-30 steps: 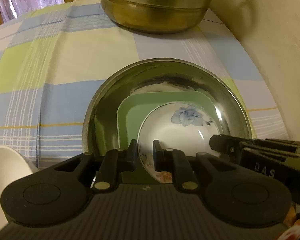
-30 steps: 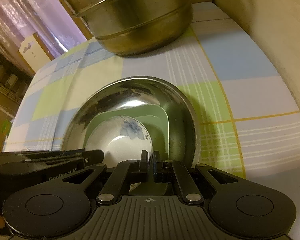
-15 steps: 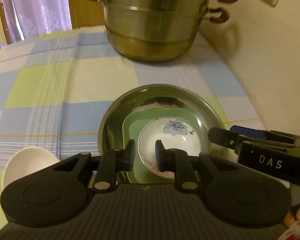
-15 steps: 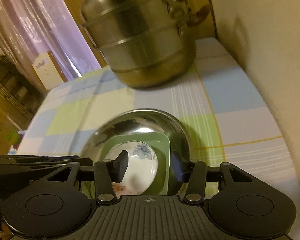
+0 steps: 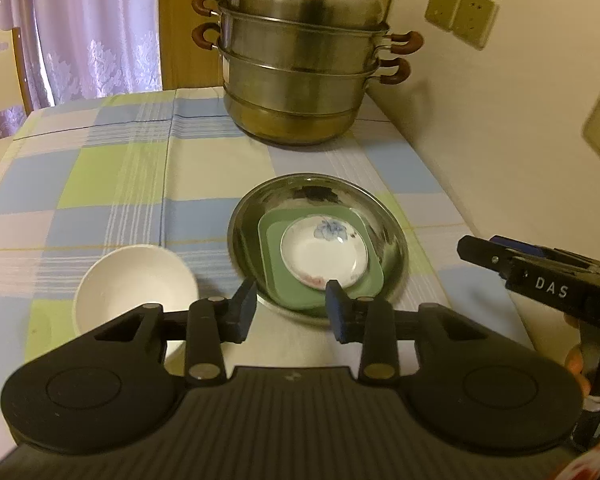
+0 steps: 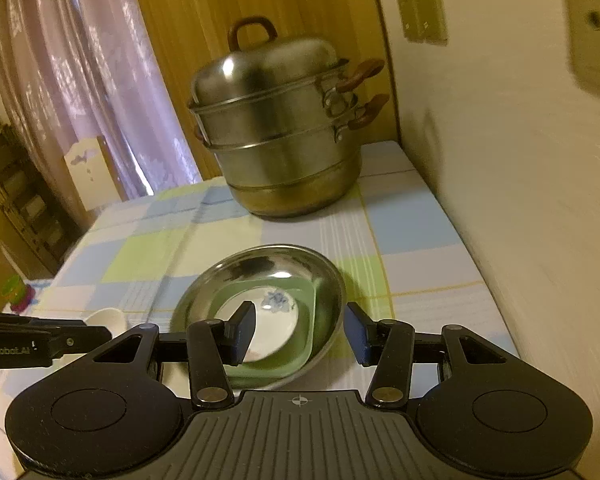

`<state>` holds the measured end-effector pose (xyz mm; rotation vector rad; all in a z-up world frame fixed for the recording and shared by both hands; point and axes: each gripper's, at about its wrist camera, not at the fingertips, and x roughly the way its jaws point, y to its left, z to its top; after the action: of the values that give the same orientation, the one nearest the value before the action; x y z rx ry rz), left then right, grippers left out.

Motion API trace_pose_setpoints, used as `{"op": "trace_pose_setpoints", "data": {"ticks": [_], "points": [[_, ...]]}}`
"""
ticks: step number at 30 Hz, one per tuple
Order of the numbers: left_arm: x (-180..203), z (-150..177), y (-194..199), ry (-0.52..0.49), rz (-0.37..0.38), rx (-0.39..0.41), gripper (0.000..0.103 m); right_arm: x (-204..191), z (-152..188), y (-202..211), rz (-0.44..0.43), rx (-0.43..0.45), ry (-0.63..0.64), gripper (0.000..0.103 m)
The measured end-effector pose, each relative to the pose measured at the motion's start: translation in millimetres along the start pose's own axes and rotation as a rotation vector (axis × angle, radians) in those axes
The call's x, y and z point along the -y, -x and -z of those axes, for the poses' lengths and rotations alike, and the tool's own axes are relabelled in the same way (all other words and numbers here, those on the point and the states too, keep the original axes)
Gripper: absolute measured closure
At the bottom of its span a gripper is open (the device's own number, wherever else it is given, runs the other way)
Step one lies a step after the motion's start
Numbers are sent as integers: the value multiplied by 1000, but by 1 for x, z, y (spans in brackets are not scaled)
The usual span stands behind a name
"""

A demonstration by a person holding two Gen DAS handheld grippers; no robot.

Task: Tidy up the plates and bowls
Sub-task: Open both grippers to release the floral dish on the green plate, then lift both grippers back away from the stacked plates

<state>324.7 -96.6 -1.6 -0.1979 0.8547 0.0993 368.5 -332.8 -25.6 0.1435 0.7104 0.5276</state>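
A steel plate [image 5: 392, 236] lies on the checked tablecloth and holds a green square plate [image 5: 272, 240]. A small white dish with a blue flower [image 5: 324, 252] sits on the green plate. The same stack shows in the right wrist view [image 6: 328, 280]. A plain white bowl [image 5: 136, 284] stands apart to the left of the stack. My left gripper [image 5: 292, 308] is open and empty, raised above the stack's near rim. My right gripper [image 6: 300, 332] is open and empty, also raised above the stack, and it shows at the right of the left wrist view [image 5: 540, 272].
A tall lidded steel steamer pot [image 5: 304, 68] stands at the back of the table near the wall [image 5: 500, 140]. The wall runs along the table's right edge. Curtains and a chair [image 5: 0, 68] are at the far left.
Both grippers have lifted up and back from the stacked dishes. The right gripper went from shut to open. The left jaws opened wider. The white bowl has come into view.
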Motion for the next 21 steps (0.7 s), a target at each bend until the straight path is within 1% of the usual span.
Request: {"op": "trace_pose_setpoints", "data": {"ticks": [4,10,14,17,21], "points": [[-8,16,30,-31,14,18,65,-12,14,31,21,12,-25,54],[-30,45,76,-73,15,43,65,-41,38,71,45,-4,-80,54],[-57,66,105,-65,20,33,65,-65,58,93,66,-26,-122,54],[-78,83,124,-72,6,18,65,-85,77,107,69,-46,-170,54],[-105,108,145,-79,-1,-7,65,-114,100,122,78,-70,-195,54]]}}
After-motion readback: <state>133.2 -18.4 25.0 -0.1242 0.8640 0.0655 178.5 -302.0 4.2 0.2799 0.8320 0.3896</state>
